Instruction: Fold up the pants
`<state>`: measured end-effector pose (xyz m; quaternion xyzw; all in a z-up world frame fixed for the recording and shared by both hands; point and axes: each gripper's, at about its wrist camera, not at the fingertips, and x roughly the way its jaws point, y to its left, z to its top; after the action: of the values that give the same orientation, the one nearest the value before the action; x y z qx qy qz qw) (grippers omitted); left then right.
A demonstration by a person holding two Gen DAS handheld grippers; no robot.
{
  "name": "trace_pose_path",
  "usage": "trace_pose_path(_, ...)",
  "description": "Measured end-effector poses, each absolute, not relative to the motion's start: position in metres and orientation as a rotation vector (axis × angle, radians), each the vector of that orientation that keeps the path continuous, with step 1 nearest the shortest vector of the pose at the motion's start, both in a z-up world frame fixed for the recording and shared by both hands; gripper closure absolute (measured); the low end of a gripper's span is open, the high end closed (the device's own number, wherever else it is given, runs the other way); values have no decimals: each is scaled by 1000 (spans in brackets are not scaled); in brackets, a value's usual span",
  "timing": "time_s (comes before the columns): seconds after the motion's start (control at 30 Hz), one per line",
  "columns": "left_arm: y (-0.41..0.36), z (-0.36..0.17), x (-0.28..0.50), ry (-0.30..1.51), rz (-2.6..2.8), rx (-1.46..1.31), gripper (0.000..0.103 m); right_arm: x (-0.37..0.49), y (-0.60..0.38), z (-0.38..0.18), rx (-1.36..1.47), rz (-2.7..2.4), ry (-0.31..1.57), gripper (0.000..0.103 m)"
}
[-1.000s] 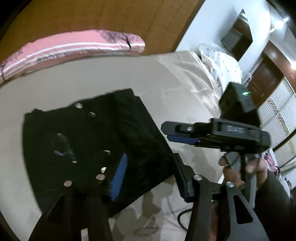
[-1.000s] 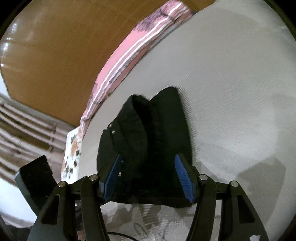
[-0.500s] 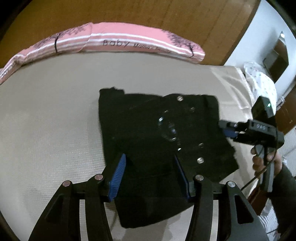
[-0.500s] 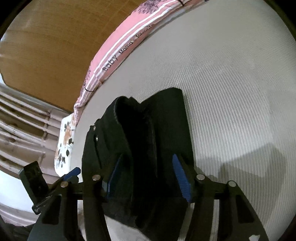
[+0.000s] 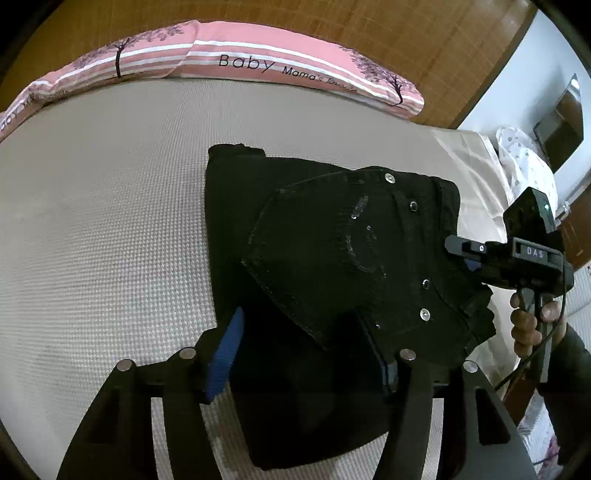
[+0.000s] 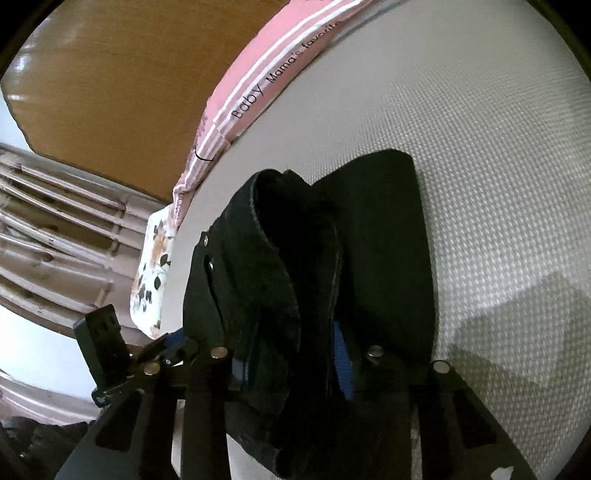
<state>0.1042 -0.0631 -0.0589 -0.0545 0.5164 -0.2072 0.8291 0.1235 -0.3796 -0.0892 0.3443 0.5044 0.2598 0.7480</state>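
Black jeans [image 5: 332, 266] lie folded into a thick pile on the beige bedspread [image 5: 110, 221]. My left gripper [image 5: 303, 350] is open, its blue pads on either side of the pile's near edge, not closed on it. My right gripper [image 6: 291, 354] is shut on the waistband end of the jeans [image 6: 280, 295], and a lifted fold of cloth stands between its fingers. In the left wrist view the right gripper [image 5: 465, 254] is at the pile's right edge, held by a hand.
A pink striped pillow [image 5: 258, 66] lies along the wooden headboard [image 5: 332, 22] at the far edge. A floral pillow [image 6: 151, 273] lies at the bed's left end. White bedding [image 5: 524, 158] is at the right.
My right gripper closed on the jeans' waistband end and raised the fold. My left gripper moved closer over the pile and stayed open.
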Motion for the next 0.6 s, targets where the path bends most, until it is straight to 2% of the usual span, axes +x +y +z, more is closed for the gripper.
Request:
trace_pose_path(0.1, -63, -62, 106, 1096, -434, -125, 39, 130, -372, -86, 746, 556, 1103, 71)
trace_pose_path(0.2, -62, -61, 108, 1096, -430, -137, 39, 130, -360, -72, 721, 524, 1083, 85)
trace_pose_path(0.27, -58, -58, 109, 1093, -424, -156, 39, 126, -354, -57, 694, 500, 1059, 91)
trace_pose_path(0.5, -42, -35, 114, 1024, -399, -205, 39, 104, -349, 16, 645, 429, 930, 93)
trace_pose_path(0.6, -46, -30, 114, 1018, -416, -198, 39, 102, -364, 25, 629, 390, 904, 93)
